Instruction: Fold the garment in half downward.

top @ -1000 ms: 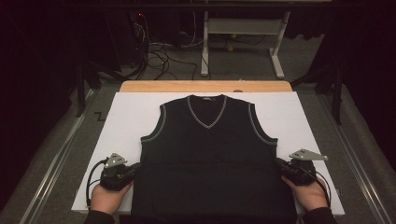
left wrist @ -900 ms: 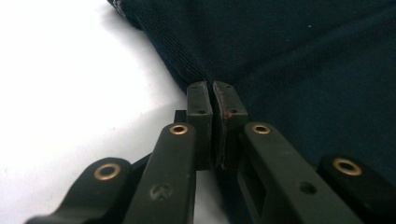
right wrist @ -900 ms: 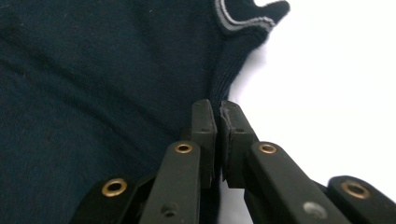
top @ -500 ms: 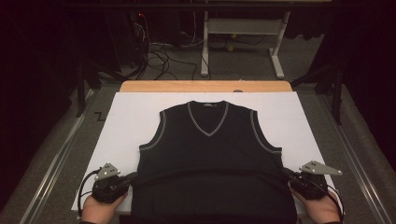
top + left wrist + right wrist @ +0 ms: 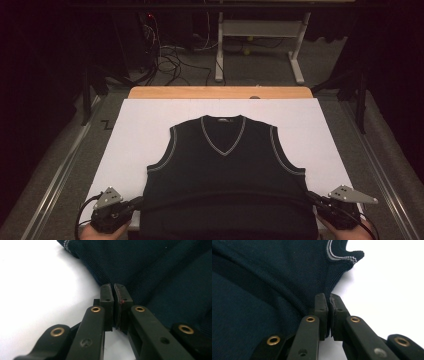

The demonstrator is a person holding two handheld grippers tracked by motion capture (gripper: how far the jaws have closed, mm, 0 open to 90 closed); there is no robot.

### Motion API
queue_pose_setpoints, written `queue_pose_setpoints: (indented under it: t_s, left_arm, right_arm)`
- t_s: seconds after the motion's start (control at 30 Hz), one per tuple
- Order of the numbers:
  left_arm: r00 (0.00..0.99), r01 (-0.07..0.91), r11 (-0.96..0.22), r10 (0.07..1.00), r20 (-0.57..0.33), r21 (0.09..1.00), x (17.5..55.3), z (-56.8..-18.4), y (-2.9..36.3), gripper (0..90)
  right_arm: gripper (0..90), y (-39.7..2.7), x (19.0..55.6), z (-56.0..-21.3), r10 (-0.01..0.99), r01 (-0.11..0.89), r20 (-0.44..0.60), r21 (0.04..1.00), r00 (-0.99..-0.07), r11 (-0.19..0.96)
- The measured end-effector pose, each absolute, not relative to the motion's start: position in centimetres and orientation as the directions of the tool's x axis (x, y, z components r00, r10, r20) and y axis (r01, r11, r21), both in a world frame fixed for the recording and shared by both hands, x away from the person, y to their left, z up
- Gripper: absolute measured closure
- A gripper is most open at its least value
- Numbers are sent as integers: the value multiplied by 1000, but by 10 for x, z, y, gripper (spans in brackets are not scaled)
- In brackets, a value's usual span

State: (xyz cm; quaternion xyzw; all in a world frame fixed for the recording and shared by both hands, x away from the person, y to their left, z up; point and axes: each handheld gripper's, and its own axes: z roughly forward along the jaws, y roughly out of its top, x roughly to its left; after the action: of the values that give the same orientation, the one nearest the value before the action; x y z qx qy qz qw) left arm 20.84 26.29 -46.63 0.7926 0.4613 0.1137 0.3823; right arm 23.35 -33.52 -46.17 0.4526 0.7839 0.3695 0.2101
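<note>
A dark sleeveless V-neck vest (image 5: 225, 170) with grey-white trim lies flat, neck away from me, on a white sheet (image 5: 150, 125). My left gripper (image 5: 135, 204) is shut on the vest's lower left side edge, close to the near table edge. The left gripper view has the jaws (image 5: 114, 288) pinched together on dark knit (image 5: 162, 272). My right gripper (image 5: 311, 198) is shut on the lower right side edge. In the right gripper view its jaws (image 5: 329, 298) clamp the side seam, below the trimmed armhole (image 5: 339, 255). A fold of fabric runs taut between the two grippers.
The white sheet covers a wooden table whose far edge (image 5: 220, 92) shows beyond it. Metal rails (image 5: 60, 175) run along both sides. Behind the table are a desk frame (image 5: 220, 55) and loose cables (image 5: 170, 60) on the floor.
Both grippers have moved toward the near edge of the table, dragging the vest with them. The vest's neck now lies farther from the far table edge.
</note>
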Motion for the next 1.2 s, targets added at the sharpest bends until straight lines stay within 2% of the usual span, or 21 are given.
queue_pose_setpoints:
  t_s: [0.27,0.5,0.53,0.57,0.6,0.63,0.67,0.7,0.8,0.83,0.87,0.9,1.0,1.07,1.2]
  left_arm:
    - [564,639,-295,808,-172,710,194,-467,265,820]
    - [565,640,-286,804,-184,713,195,-469,267,817]
    - [566,639,-284,803,-187,715,196,-470,266,780]
    - [566,639,-284,803,-187,715,196,-470,266,740]
    - [560,639,-285,809,-179,715,196,-470,265,740]
    - [553,639,-279,814,-177,717,197,-469,265,631]
    - [546,629,-260,819,-179,732,198,-468,266,603]
    - [546,629,-260,819,-179,732,198,-468,266,566]
    - [524,620,-204,826,-206,758,206,-463,268,474]
    - [524,620,-204,826,-206,758,206,-463,268,447]
    - [515,610,-185,832,-207,770,213,-460,267,400]
    - [515,610,-185,832,-207,770,213,-460,267,384]
    - [533,585,-165,816,-223,794,226,-453,262,360]
    - [554,548,-183,811,-190,816,240,-445,255,344]
    - [559,533,-172,807,-192,829,258,-437,247,295]
  right_arm:
    - [868,-341,221,-463,859,554,19,772,-511,313]
    - [862,-341,217,-463,856,550,13,772,-518,320]
    - [758,-340,217,-463,853,547,14,772,-522,322]
    - [758,-340,217,-463,853,547,14,772,-522,322]
    - [678,-339,217,-463,851,541,14,777,-525,321]
    - [589,-339,218,-463,855,538,19,785,-517,308]
    - [547,-339,219,-463,856,526,13,793,-518,306]
    - [547,-339,219,-463,856,526,13,793,-518,306]
    - [444,-339,223,-462,863,510,31,817,-504,268]
    - [444,-339,223,-462,863,510,31,817,-504,268]
    - [381,-337,228,-460,866,496,31,830,-500,256]
    - [381,-337,228,-460,866,496,31,830,-500,256]
    - [275,-334,240,-457,865,472,36,849,-500,237]
    - [242,-332,247,-455,869,465,42,857,-493,223]
    - [176,-330,258,-453,874,463,48,861,-483,208]
